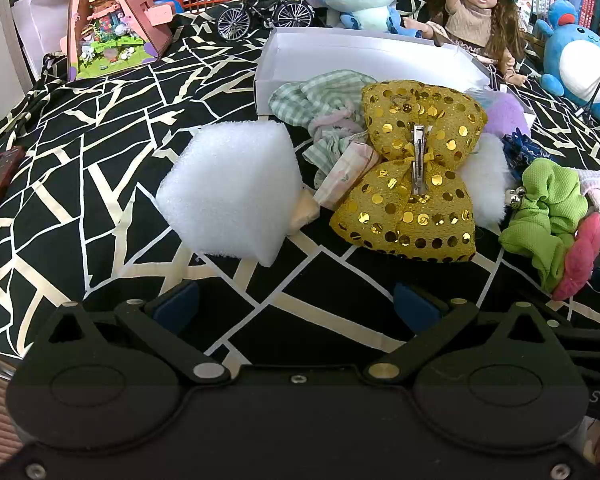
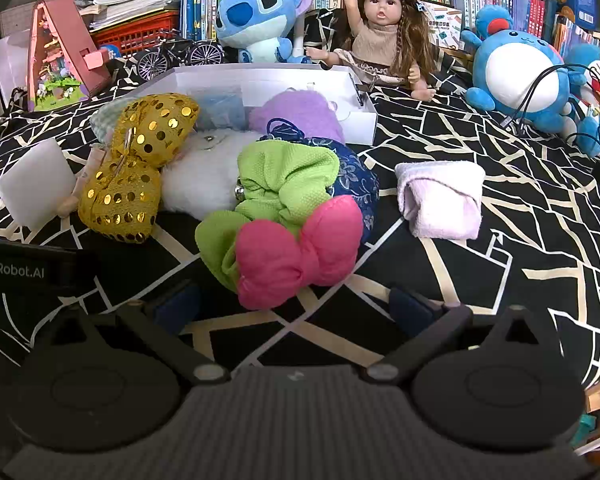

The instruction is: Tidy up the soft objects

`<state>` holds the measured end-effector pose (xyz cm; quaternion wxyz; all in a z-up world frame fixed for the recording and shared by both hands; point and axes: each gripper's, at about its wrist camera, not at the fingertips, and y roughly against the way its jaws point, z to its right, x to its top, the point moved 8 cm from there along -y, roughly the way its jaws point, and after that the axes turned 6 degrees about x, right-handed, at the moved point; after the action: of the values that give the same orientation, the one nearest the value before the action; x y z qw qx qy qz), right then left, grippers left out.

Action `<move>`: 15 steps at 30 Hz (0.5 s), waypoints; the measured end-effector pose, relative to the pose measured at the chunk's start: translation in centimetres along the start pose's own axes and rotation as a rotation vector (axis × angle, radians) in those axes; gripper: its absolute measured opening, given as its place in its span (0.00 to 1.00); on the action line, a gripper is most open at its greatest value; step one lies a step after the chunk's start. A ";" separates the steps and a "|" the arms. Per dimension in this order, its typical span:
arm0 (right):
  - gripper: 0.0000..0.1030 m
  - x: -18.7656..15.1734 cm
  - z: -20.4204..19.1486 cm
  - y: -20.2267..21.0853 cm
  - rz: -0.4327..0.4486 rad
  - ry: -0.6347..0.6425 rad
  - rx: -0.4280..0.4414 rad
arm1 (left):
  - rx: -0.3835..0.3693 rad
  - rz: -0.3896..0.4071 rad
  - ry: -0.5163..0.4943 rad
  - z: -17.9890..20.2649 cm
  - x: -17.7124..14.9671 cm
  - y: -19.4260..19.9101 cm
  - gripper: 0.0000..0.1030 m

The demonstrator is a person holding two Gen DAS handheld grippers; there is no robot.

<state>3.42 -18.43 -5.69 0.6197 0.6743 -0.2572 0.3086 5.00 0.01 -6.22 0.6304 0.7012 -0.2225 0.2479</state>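
You are at a black cloth with pale crack lines [image 1: 100,184], books and toys at the far side. The soft things lie in a heap in front of the white box [image 1: 340,52]: gold bow [image 1: 416,168], white foam block [image 1: 232,188], green scrunchie [image 2: 284,188], pink bow [image 2: 296,248]. A folded pale towel [image 2: 440,196] sits apart, right. Your left gripper [image 1: 296,304] and right gripper [image 2: 296,304] are both wide open and hold nothing. I think you are just starting: next, reach for one piece. The purple fluffy thing [image 2: 296,112] is half hidden.
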 end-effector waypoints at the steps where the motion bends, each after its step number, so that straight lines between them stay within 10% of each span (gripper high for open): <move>1: 1.00 0.0 0.0 0.0 0.000 0.000 0.000 | 0.000 0.000 0.000 0.0 0.0 0.0 1.00; 15: 1.00 0.0 -0.1 0.0 -0.002 0.000 0.001 | 0.001 0.003 0.001 -0.5 0.0 0.1 1.00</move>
<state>3.45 -18.37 -5.71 0.6199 0.6747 -0.2562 0.3080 4.95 0.46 -6.09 0.6298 0.7009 -0.2233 0.2493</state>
